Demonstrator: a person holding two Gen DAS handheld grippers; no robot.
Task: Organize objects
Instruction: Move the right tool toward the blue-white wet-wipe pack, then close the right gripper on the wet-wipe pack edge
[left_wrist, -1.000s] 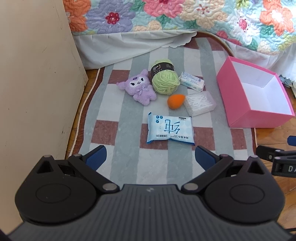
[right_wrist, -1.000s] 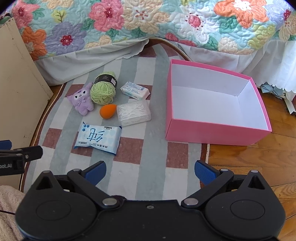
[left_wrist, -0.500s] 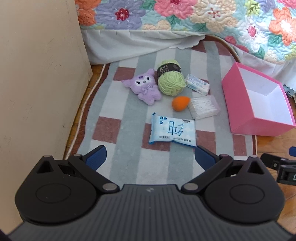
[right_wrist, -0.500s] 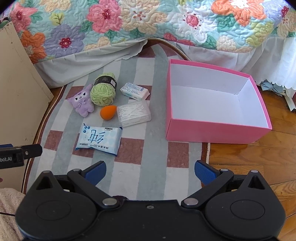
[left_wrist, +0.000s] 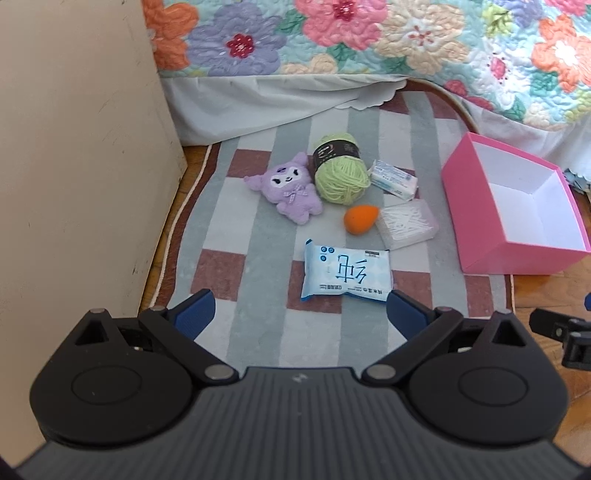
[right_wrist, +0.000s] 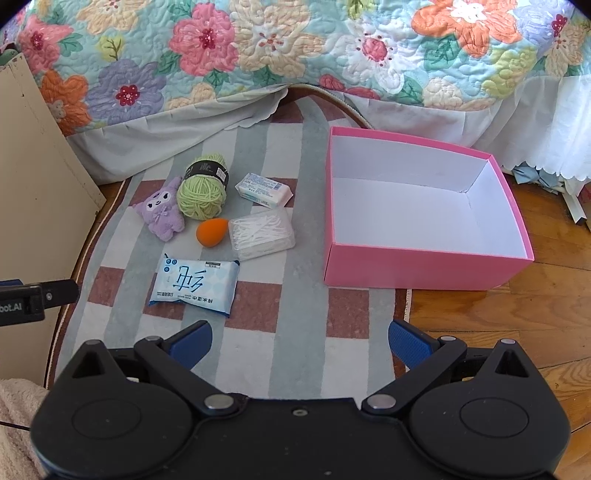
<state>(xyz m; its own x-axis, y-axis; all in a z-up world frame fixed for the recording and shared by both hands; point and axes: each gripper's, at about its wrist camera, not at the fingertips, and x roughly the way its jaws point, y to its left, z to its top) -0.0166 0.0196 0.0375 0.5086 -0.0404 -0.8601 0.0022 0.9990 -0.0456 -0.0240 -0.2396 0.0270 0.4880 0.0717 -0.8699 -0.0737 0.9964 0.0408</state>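
The far end of the rug (right_wrist: 288, 354) goes under the white bed skirt (right_wrist: 155, 136), so its edge there is hidden, and the flowered quilt (right_wrist: 280, 48) is cut off by the top of both views. At the right border of the right wrist view some papers (right_wrist: 535, 173) lie under the skirt, but what they are is hard to make out. The print on the blue wipes pack (left_wrist: 346, 275) is upside down and too small to read.

The left gripper (left_wrist: 300, 312) is low over the near end of the rug, its blue fingers (left_wrist: 195, 311) wide apart and holding nothing; the wipes pack lies just ahead, between them. The right gripper (right_wrist: 299, 341) is also spread wide and empty, over the bare rug between the wipes pack and the pink box (right_wrist: 424, 266). Each gripper shows only as a black tip at the side border of the other view.

The purple plush toy (left_wrist: 290, 190), the green yarn ball (left_wrist: 341, 173), the small soap packet (left_wrist: 393, 179), the orange sponge (left_wrist: 360, 219) and the clear box of cotton swabs (left_wrist: 406, 223) lie close together on the rug, some of them touching. The pink box is open with a white inside, apart from them to the right, partly on the rug and partly on the wooden floor (right_wrist: 498, 321). A beige cabinet wall (left_wrist: 74, 147) closes the left side; free rug remains between the group and the box.
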